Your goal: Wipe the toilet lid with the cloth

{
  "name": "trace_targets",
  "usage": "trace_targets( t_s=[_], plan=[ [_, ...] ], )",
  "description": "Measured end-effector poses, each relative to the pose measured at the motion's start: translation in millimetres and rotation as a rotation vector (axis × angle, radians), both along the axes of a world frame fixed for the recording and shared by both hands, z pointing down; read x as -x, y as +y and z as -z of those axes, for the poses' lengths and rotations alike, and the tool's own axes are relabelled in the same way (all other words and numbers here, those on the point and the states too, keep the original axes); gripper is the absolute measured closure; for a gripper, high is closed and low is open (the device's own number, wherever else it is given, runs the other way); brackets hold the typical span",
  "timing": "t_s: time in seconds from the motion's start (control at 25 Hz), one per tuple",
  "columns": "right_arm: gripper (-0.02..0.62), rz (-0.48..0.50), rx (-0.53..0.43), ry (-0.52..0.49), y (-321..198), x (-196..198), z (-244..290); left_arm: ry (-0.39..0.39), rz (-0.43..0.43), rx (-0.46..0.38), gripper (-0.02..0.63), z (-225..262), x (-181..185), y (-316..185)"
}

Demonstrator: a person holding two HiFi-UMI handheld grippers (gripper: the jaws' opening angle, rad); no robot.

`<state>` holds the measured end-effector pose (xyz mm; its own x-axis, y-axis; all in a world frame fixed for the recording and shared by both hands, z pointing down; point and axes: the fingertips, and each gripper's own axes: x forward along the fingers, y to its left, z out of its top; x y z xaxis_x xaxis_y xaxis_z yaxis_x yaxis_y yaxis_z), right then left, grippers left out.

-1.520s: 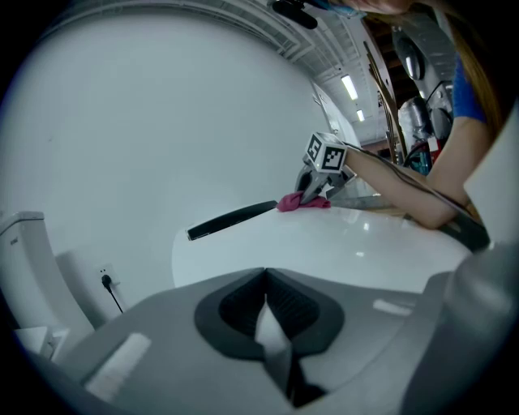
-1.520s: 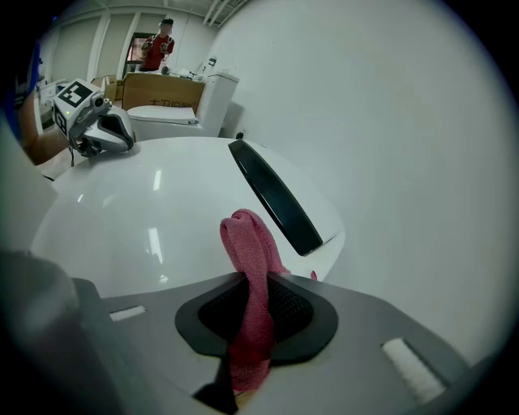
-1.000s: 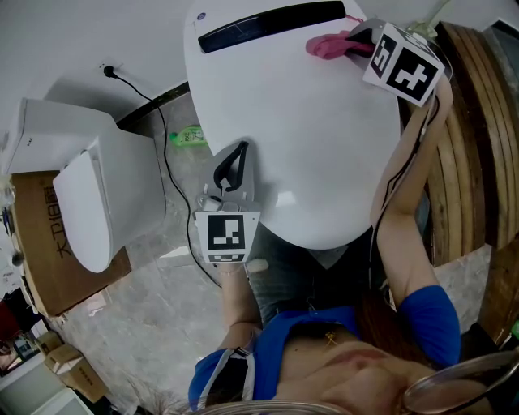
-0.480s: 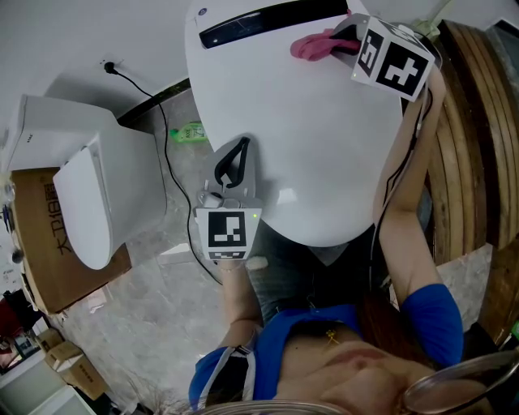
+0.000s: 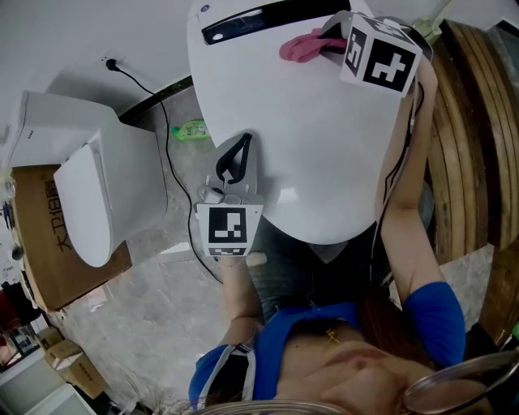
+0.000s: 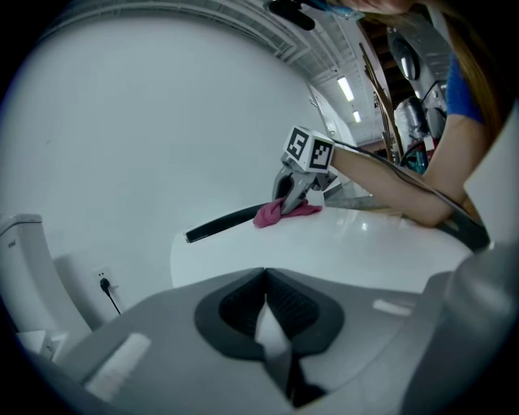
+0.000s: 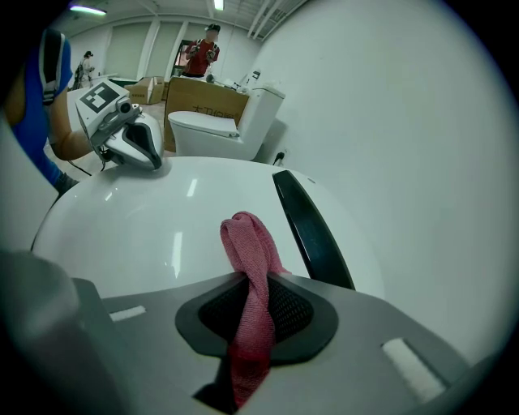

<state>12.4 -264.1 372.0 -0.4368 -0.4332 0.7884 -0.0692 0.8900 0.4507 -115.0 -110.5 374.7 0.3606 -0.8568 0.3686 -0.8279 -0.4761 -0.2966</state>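
The white toilet lid (image 5: 300, 130) fills the top middle of the head view, with a black strip (image 5: 268, 14) along its far edge. My right gripper (image 5: 326, 39) is shut on the pink cloth (image 5: 300, 46), which lies bunched on the lid's far part just below the strip. In the right gripper view the cloth (image 7: 251, 275) runs up between the jaws onto the lid (image 7: 162, 235). My left gripper (image 5: 233, 166) rests at the lid's near left rim, shut with nothing in it. The left gripper view shows the right gripper (image 6: 285, 200) and cloth (image 6: 280, 212) across the lid.
A second white toilet (image 5: 89, 186) stands to the left with a cardboard box (image 5: 40, 243) beside it. A black cable (image 5: 158, 113) and a green bottle (image 5: 188, 132) lie on the floor. Curved wooden pieces (image 5: 470, 130) rise on the right.
My right gripper has dragged the pink cloth leftward along the lid's far part, just below the black strip. The left gripper has stayed at the near left rim.
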Motion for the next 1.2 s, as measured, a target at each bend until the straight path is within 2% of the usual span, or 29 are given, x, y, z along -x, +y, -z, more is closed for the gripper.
trace_targets(
  t_s=[1.2],
  plan=[
    [0.535, 0.168, -0.031, -0.003, 20.8, 66.3, 1.3, 0.004, -0.013, -0.015, 0.604, 1.2, 0.9, 1.0]
  ],
)
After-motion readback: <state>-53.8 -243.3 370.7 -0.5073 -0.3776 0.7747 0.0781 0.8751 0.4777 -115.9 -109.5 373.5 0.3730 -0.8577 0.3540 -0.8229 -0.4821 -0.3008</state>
